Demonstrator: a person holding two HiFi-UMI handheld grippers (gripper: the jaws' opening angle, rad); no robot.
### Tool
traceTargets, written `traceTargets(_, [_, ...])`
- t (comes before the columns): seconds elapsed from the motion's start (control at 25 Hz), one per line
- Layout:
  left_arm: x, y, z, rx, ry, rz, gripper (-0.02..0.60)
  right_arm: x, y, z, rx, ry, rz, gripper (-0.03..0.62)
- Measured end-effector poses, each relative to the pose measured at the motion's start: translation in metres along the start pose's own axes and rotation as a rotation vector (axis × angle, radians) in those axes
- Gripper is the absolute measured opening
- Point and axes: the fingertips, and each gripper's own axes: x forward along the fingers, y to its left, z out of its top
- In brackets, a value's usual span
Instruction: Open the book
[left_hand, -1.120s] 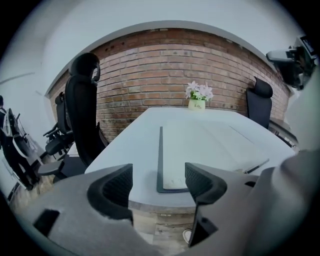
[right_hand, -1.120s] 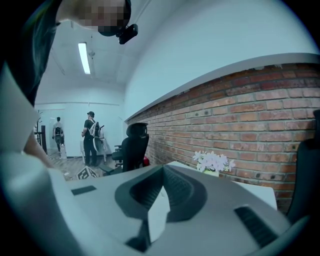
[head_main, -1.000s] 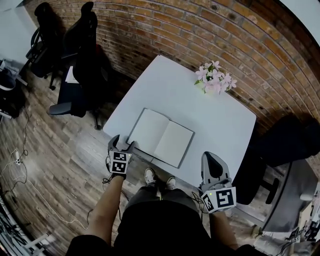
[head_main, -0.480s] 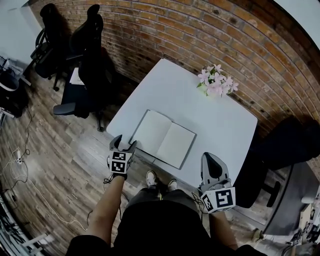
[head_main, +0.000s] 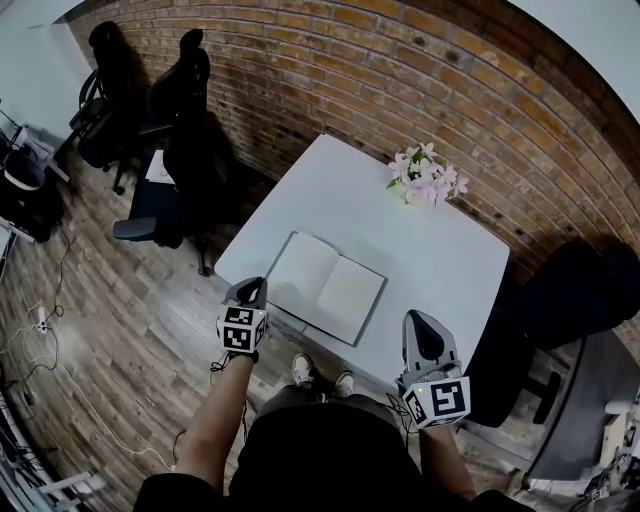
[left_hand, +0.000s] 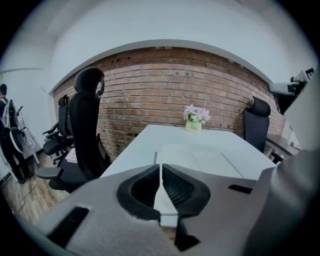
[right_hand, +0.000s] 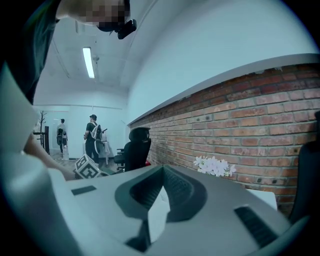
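The book (head_main: 327, 284) lies open on the white table (head_main: 440, 260), both blank pages facing up. It shows in the left gripper view as pale pages (left_hand: 195, 157) beyond the jaws. My left gripper (head_main: 251, 287) hovers just off the table's near left corner, close to the book's left page and apart from it. Its jaws have just been closing, and they meet with nothing between them (left_hand: 160, 168). My right gripper (head_main: 421, 319) hangs at the table's near right edge, shut and empty (right_hand: 162, 171).
A pot of pink flowers (head_main: 424, 173) stands at the table's far side against the brick wall. Black office chairs (head_main: 180, 120) stand left of the table and another (head_main: 570, 290) is on the right. Cables lie on the wooden floor at the left.
The left gripper's jaws went from wide open to shut, and it lifted away from the book's near left corner. The right gripper stayed put.
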Motion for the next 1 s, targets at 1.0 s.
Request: traceTargets(1.0, [-0.162,-0.061,0.221,0.070,-0.545,-0.053,0.025,0.002,-0.061,0.027,-0.009,-0.068,-0.083,0.014])
